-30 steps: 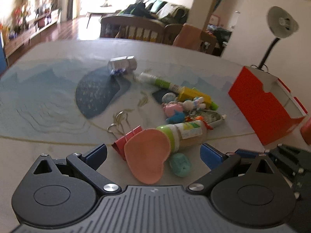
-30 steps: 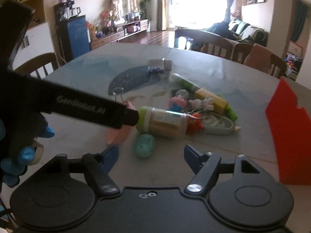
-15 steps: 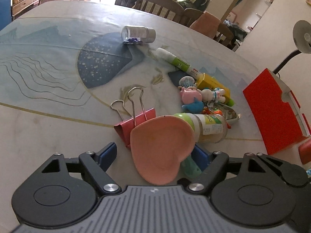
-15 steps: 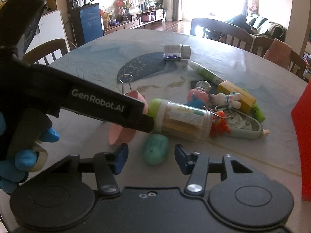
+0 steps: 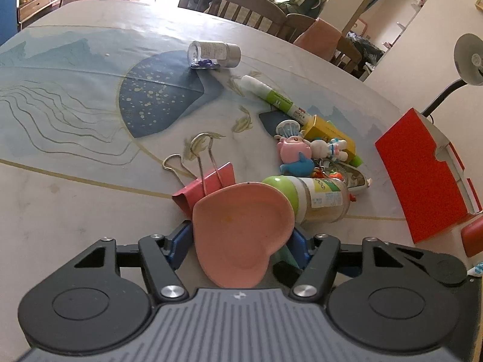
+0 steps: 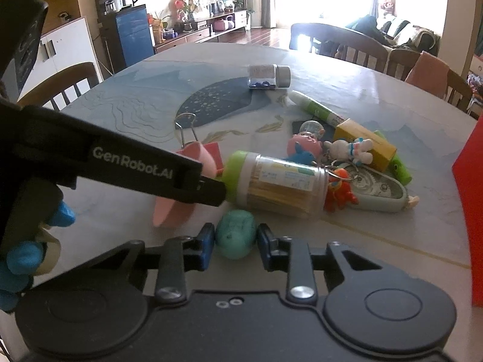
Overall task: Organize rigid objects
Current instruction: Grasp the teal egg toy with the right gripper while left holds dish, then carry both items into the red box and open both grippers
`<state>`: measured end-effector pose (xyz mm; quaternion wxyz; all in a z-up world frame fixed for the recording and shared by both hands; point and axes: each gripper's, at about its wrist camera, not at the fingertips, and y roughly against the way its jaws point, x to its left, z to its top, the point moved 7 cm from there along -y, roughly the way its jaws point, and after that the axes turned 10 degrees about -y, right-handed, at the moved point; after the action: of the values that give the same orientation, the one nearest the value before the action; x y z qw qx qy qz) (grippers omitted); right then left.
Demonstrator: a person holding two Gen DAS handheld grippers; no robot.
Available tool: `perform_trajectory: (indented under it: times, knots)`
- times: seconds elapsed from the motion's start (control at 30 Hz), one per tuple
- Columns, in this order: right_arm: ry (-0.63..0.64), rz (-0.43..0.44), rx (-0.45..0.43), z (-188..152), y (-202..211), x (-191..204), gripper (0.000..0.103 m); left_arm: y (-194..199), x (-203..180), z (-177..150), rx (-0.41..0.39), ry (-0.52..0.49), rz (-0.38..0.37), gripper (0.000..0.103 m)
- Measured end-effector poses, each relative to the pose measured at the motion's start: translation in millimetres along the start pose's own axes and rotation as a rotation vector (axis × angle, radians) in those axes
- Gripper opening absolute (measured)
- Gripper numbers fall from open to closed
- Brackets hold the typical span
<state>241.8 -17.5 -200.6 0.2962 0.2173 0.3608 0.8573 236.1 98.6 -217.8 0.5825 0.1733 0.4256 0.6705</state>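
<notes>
A pink heart-shaped dish leans tilted against a red binder clip on the table. My left gripper has its jaws closing, and both blue pads touch the dish's edges. In the right wrist view the left gripper's black finger crosses in front of the dish. A teal egg-shaped toy lies on the table between the blue pads of my right gripper. Those jaws are closing too, with the pads against its sides. Only a sliver of the toy shows in the left wrist view.
A toothpick jar with a green lid lies just beyond the toy. Behind it are keychain figures, a yellow box, a glue stick and a bead bottle. A red box stands at the right. A blue-gloved hand holds the left gripper.
Both grippers sank toward the table and narrowed their jaws. The left closed in on the pink dish, the right on the teal toy. Everything else on the table stayed put.
</notes>
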Motion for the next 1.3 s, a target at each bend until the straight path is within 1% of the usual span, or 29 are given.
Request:
perform_trajectory:
  times: [0.17, 0.37, 0.57, 0.7, 0.8, 1.03, 1.17, 1.3]
  knots:
    - [-0.009, -0.020, -0.016, -2.7, 14.9, 2.8, 0.029, 13.6, 0.7, -2.6, -0.014, -0.011, 0.001, 0.066]
    - [-0.048, -0.051, -0.062, -1.1, 50.8, 7.9, 0.030, 44.8, -8.6, -3.7, -0.034, -0.060, -0.010, 0.066]
    - [-0.097, -0.101, -0.130, 2.5, 99.4, 13.0, 0.030, 85.2, -29.9, -0.6, -0.068, -0.167, -0.027, 0.066]
    - [-0.167, -0.125, -0.169, 2.5, 133.4, 9.4, 0.030, 108.1, -46.6, 0.1, -0.090, -0.247, -0.035, 0.066]
    - [-0.195, -0.148, -0.193, 4.5, 152.9, 4.9, 0.030, 122.0, -60.4, 1.9, -0.101, -0.296, -0.054, 0.066]
    - [-0.230, -0.195, -0.254, 15.0, 192.5, -16.8, 0.030, 144.1, -94.8, 11.8, -0.116, -0.396, -0.101, 0.066]
    - [-0.247, -0.222, -0.290, 23.0, 209.0, -40.6, 0.030, 143.2, -116.2, 20.8, -0.109, -0.436, -0.117, 0.066]
    - [-0.255, -0.254, -0.310, 28.1, 220.6, -75.8, 0.030, 131.7, -146.2, 31.7, -0.104, -0.474, -0.138, 0.066]
